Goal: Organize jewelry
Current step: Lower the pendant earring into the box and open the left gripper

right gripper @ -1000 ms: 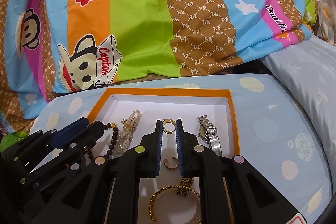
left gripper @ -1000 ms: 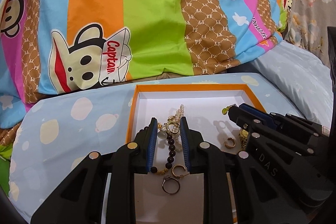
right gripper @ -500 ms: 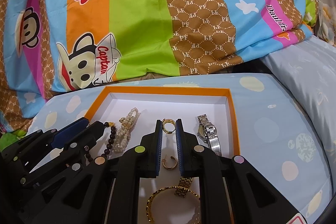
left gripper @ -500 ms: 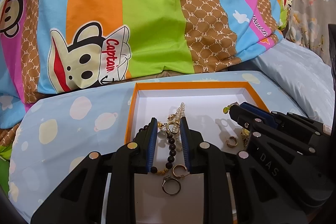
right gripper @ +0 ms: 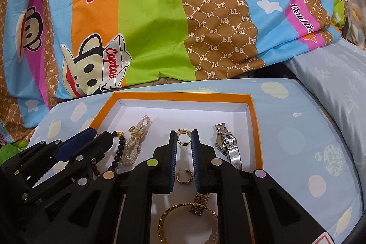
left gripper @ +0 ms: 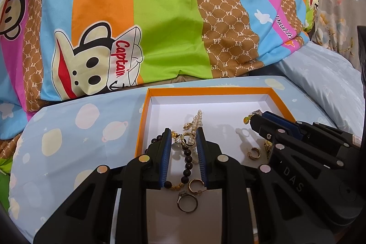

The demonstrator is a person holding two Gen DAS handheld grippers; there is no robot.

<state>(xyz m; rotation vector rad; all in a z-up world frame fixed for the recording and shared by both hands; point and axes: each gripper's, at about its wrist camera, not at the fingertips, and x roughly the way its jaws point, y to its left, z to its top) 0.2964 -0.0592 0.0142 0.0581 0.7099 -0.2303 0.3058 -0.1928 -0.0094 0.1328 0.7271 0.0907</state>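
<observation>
Jewelry: beaded bracelet, pearl strand, gold hoop, silver watch lie loose in orange-rimmed box on the bed | left hand-held gripper parted over the tangle, likely choosing a ring | right hand-held gripper open, straddling the hoop, seemingly ready to pinch.

Bed in pale blue planet-print sheet. Orange-rimmed tray lies on it. Striped monkey-print quilt heaped at far side.
</observation>
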